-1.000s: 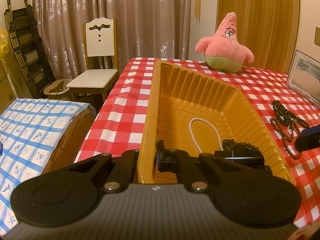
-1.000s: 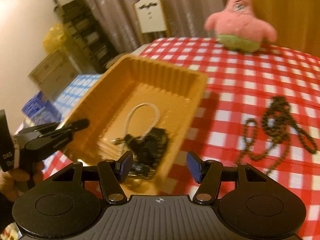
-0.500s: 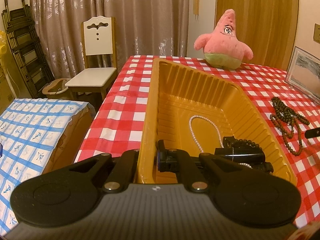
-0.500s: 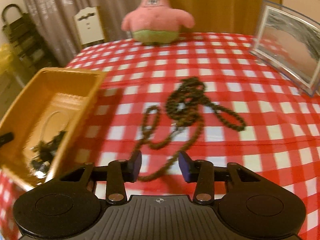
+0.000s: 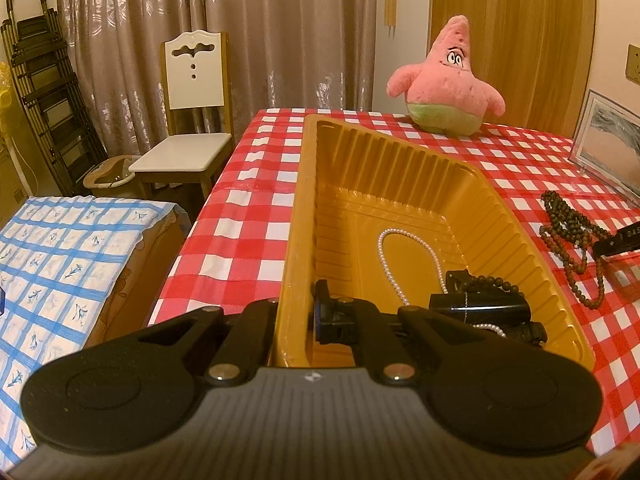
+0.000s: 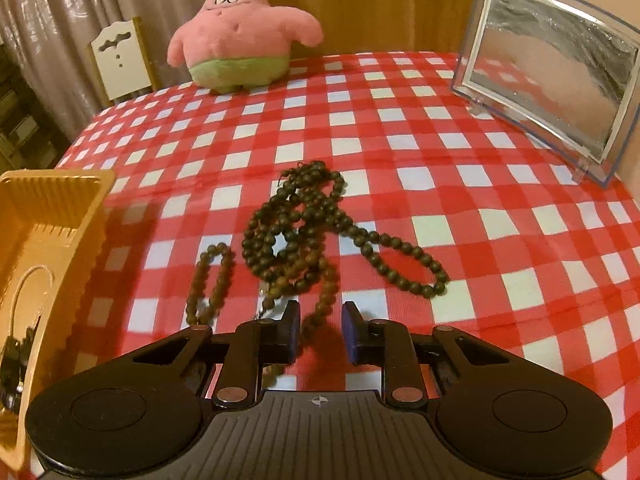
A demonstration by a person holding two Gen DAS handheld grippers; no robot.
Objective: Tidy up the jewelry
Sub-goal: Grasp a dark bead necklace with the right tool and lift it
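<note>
The left gripper [image 5: 294, 316] clamps the tray [image 5: 532, 256] wall at lower centre, while the right gripper [image 6: 319, 332], part open and empty, straddles the beads [image 6: 304, 232] mid-frame on the tabletop [image 6: 500, 216]. Next likely: close, lift them trayward.

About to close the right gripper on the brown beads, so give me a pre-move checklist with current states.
1. Right gripper open: ok.
2. A strand of the brown bead necklace runs between its fingers: ok, though a little blurred.
3. Necklace lies apart from the tray, on the cloth: ok.
4. Left gripper shut on the tray's near wall, steadying it: ok.
5. Bare tray floor beyond the pearl necklace and dark items: ok.
6. Whether the tangled loops will lift together: cannot tell.
</note>
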